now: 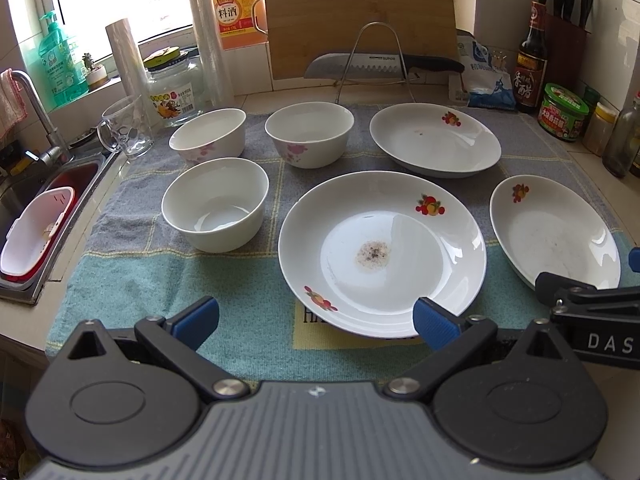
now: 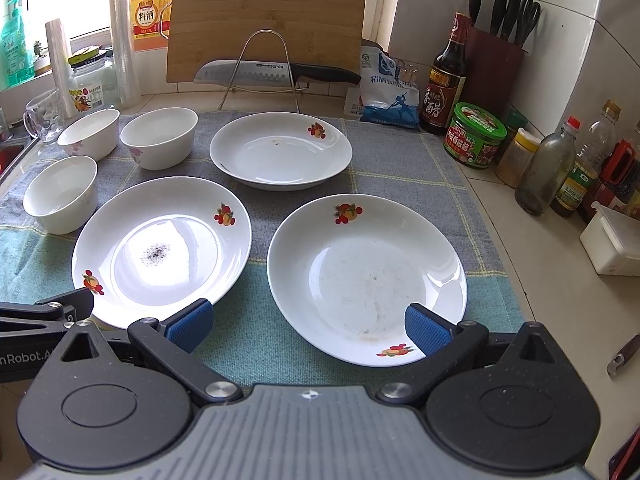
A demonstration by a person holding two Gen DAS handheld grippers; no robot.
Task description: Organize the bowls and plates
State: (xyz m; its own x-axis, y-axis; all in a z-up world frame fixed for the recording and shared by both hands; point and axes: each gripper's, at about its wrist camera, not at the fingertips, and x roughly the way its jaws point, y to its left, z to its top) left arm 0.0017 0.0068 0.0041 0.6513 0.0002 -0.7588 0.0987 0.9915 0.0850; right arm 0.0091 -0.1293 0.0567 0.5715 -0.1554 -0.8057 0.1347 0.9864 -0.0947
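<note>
Both grippers gape wide and empty at the near edge of a towel laid with three plates and three bowls.

Left wrist view: the left gripper (image 1: 316, 320) holds nothing, its blue pads spread apart; the speckled plate (image 1: 382, 254) lies straight ahead, its near rim just inside the right pad, while the nearest bowl (image 1: 215, 204) sits ahead to the left, with two more bowls (image 1: 208, 136) (image 1: 309, 134) behind it. Right wrist view: the right gripper (image 2: 308, 330), likewise spread and empty, faces the right-hand plate (image 2: 366, 278), whose near rim reaches between its pads; the far plate (image 2: 281, 150) lies beyond. Each plate is nearest its own gripper; the bowls favour the left.
</note>
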